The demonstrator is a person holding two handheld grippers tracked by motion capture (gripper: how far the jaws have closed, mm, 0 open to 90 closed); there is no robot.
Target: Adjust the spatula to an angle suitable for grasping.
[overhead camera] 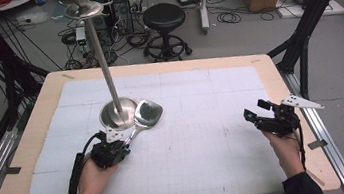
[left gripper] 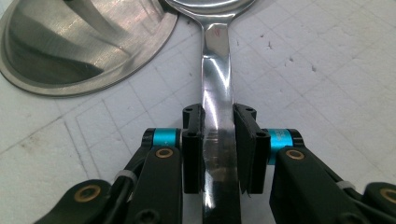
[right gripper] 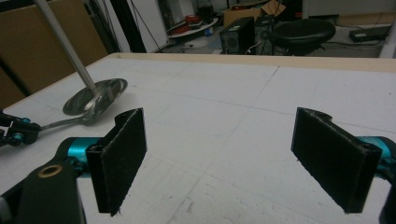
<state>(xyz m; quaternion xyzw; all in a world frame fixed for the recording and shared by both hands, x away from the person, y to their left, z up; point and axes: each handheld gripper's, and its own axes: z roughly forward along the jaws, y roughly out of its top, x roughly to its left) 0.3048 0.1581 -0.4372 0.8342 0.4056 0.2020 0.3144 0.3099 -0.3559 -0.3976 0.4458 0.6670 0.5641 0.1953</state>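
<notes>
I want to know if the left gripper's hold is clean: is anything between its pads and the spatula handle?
Nothing visible. In the left gripper view the left gripper has both pads directly against the sides of the spatula handle, with no object wedged in. The stand's base lies off to one side, apart from the jaws.

Left gripper (left gripper: 218,144) jaws clamped on the flat steel handle of a spoon (left gripper: 216,79), pads tight on both edges; handle runs up to the bowl at top edge; round steel stand base (left gripper: 70,51) just left of it, on white gridded mat (left gripper: 327,93)
</notes>
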